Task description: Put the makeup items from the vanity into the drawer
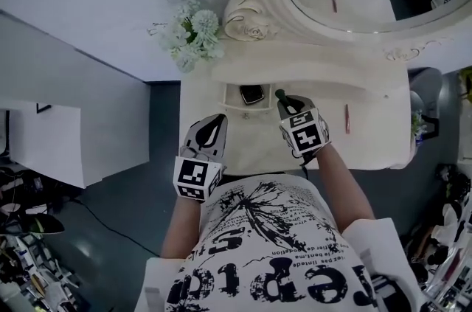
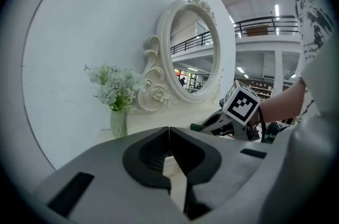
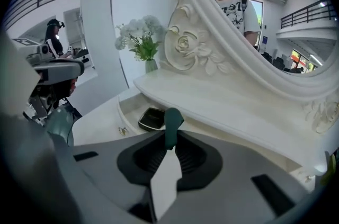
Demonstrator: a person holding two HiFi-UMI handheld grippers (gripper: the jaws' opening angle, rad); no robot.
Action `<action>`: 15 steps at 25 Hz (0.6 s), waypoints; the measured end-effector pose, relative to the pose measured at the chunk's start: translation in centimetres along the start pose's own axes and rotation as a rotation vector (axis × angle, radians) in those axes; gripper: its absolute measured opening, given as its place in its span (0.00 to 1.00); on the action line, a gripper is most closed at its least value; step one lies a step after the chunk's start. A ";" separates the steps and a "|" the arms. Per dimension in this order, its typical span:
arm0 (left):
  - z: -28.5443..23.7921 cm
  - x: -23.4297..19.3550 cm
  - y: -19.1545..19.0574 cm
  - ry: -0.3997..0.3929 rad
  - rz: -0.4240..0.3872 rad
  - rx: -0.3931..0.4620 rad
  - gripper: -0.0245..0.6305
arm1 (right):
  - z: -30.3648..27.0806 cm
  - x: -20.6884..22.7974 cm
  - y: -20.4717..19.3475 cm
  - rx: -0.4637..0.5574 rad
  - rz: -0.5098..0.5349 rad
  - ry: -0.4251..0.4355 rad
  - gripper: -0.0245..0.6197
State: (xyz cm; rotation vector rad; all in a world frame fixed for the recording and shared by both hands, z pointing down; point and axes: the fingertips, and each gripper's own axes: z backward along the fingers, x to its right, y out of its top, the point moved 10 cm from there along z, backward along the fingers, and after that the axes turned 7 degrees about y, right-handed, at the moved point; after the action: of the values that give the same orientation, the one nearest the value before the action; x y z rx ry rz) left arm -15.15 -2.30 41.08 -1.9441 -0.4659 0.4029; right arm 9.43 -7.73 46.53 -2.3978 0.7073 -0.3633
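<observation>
Makeup items: I'd call this roughly a third done. A black square compact [image 1: 251,94] already sits in the small open drawer [image 1: 229,98], which is pulled out toward the back of the white vanity surface [image 1: 254,141], a bit left of middle.

The right tongs [image 3: 170,139] are pinched narrow on a slim dark green makeup stick [image 3: 172,118], held just over the drawer's right end. My guess is that one goes in next, but it hasn't been dropped yet. After that there's a thin pink stick [image 1: 347,119] lying near the right edge of the surface, well apart from the drawer.

The left tongs [image 2: 169,133] are closed with nothing between them, hovering by the front edge on the left side.

Other stuff around: an oval mirror in a carved white frame [image 1: 259,1] along the back, and a glass vase of pale flowers [image 1: 190,32] at the back left corner. Nothing really blocks the drawer. The compact just takes up part of the room in there.
</observation>
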 end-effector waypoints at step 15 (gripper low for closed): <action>3.6 -7.4 -1.1 0.043 0.031 0.019 0.07 | -5.1 -5.8 4.2 -0.071 -0.067 0.054 0.30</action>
State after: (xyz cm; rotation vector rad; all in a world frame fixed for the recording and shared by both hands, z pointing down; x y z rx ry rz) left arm -23.49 -2.66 41.20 -1.9398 -0.4033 0.3831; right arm 0.86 -9.69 47.39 -2.4918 0.6760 -0.4391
